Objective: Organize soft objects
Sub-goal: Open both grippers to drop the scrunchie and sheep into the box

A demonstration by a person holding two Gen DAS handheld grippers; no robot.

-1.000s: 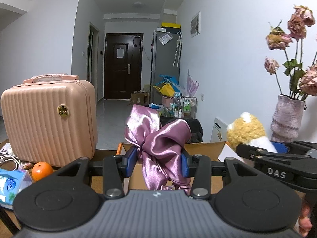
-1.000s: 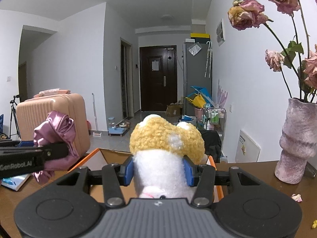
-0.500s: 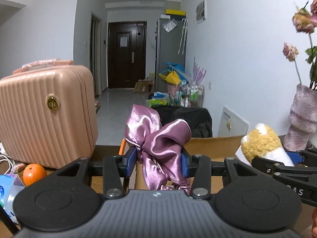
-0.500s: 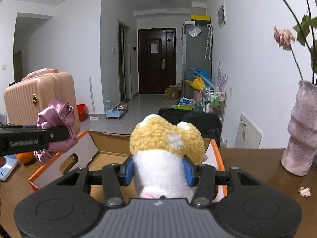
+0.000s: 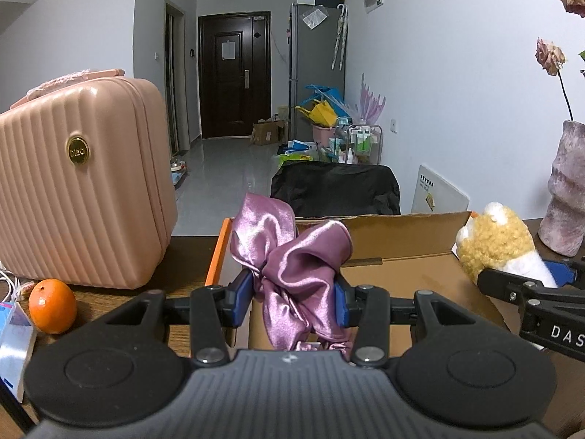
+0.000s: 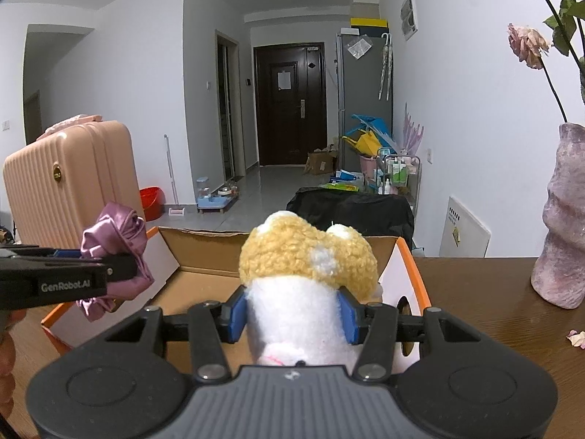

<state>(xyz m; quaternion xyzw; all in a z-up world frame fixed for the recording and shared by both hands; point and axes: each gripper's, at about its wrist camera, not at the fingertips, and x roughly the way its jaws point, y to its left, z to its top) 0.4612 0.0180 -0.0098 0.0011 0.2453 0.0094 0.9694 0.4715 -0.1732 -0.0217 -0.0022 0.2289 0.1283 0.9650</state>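
Observation:
My left gripper (image 5: 292, 294) is shut on a shiny purple satin scrunchie (image 5: 292, 256), held over the near left corner of an open cardboard box (image 5: 402, 234) with orange edges. My right gripper (image 6: 292, 311) holds a yellow and white plush toy (image 6: 307, 256) by its white body above the same box (image 6: 204, 252). Its jaws are opening, though the blue pads still press the plush. From the left wrist view the plush (image 5: 493, 241) shows at the right. In the right wrist view the scrunchie (image 6: 109, 234) hangs at the left.
A pink ribbed suitcase (image 5: 80, 183) stands left of the box, with an orange (image 5: 53, 305) and a tissue pack (image 5: 14, 329) in front of it. A mauve vase (image 6: 563, 216) of dried roses stands on the wooden table at the right, near fallen petals (image 6: 576, 338).
Both grippers have sunk and moved forward toward the box, which now shows larger beneath them. Scrunchie and plush stay gripped.

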